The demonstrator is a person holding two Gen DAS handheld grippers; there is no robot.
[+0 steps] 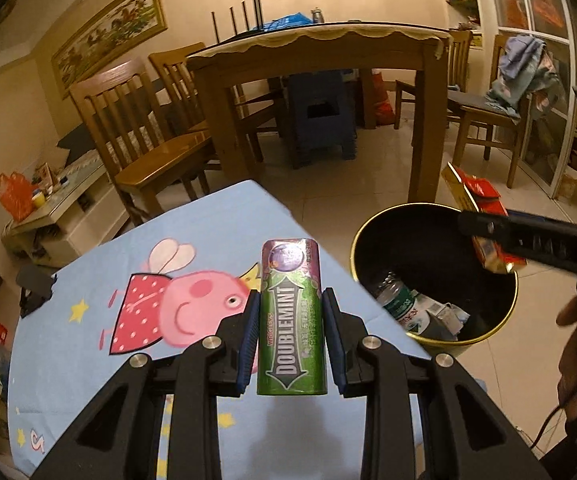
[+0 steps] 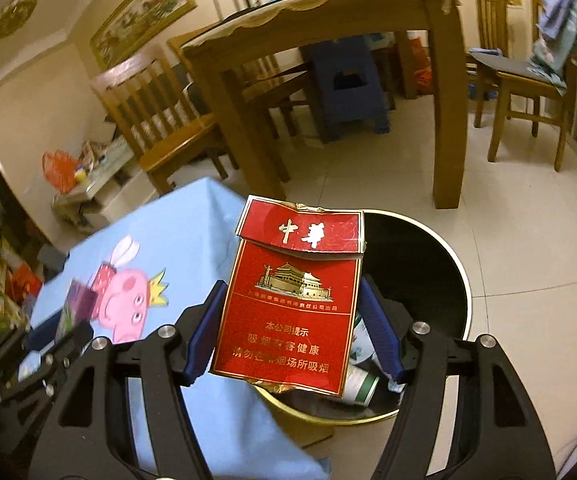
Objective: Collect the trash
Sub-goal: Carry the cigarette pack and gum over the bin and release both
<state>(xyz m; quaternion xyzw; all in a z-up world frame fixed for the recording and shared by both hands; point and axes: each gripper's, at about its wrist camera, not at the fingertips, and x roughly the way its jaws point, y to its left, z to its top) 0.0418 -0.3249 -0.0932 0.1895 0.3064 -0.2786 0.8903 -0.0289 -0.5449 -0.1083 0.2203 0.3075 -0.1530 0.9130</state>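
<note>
Presently we are logging items from left to right.

Item one: low table under a blue cartoon-pig cloth [image 1: 192, 240], where we are working; apart from a dark object at its far left edge, we are seeing no other loose trash on the part in view.

Item two: left gripper [image 1: 290, 334], which we are holding above the cloth with its blue pads pinching a green Doublemint gum canister [image 1: 291, 320] from both sides, the canister standing upright between them and not yet over the bin.

Item three: black gold-rimmed waste bin [image 1: 504, 320], standing on the tiled floor just beside the table's right edge. Inside it a plastic bottle [image 1: 398, 300] and some crumpled packaging are already lying, so we are judging part of the collecting done.

Item four: right gripper [image 2: 292, 328], whose pads are pressing on the two sides of a crumpled red cigarette pack [image 2: 292, 300]; we are holding it over the near rim of the bin's mouth, so we are judging this piece close to release.

Remaining: dropping the pack, then carrying the canister rightward to the bin.

Surroundings: wooden dining table [image 1: 320, 46] with chairs and a blue plastic stool [image 1: 320, 120] well behind. Nothing is blocking the bin mouth except our right gripper, which the left one may be needing to wait for.
</note>
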